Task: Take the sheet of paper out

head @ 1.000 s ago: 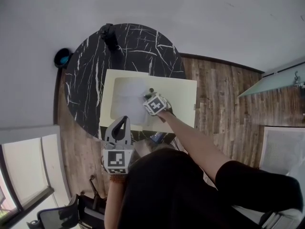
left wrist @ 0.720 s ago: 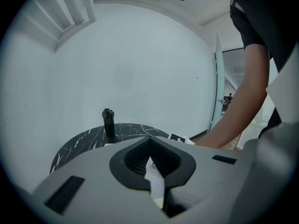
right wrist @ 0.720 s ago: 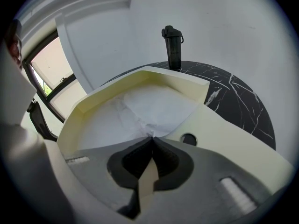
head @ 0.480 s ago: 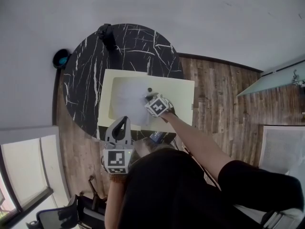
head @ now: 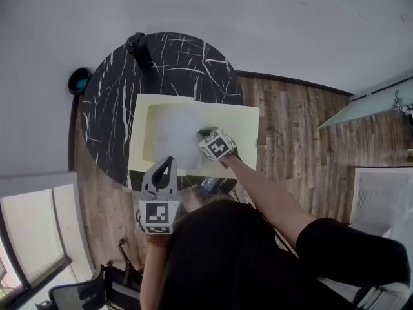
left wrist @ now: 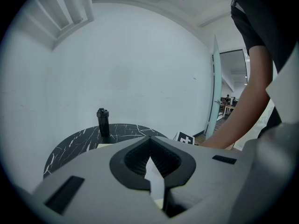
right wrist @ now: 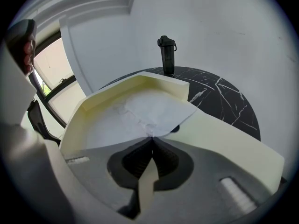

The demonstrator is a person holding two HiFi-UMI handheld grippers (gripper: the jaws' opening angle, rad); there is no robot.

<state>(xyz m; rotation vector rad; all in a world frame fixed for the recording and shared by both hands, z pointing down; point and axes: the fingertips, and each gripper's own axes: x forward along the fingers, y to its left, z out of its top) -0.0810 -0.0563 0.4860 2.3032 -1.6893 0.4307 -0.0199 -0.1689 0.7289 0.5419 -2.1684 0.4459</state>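
A pale yellow folder (head: 240,125) lies open on the round black marble table (head: 113,105). A thin white sheet of paper (head: 174,131) lies across its inside and lifts at its near edge. My right gripper (head: 202,135) is shut on that near edge. The right gripper view shows the sheet (right wrist: 156,110) pinched at my right gripper's (right wrist: 150,136) closed jaw tips, with the folder (right wrist: 229,136) spreading beneath it. My left gripper (head: 169,163) hovers at the table's near edge, away from the folder, shut and holding nothing. In its own view the left gripper (left wrist: 150,137) points toward the table.
A dark bottle (head: 137,46) stands at the far side of the table, also visible as the bottle (right wrist: 167,55) beyond the folder. A dark round object (head: 80,81) sits on the floor to the left. Wooden floor lies on the right. A chair sits lower left.
My right gripper has drawn back slightly toward the person with the sheet, and more of the sheet now shows over the folder. The left gripper has stayed in place.
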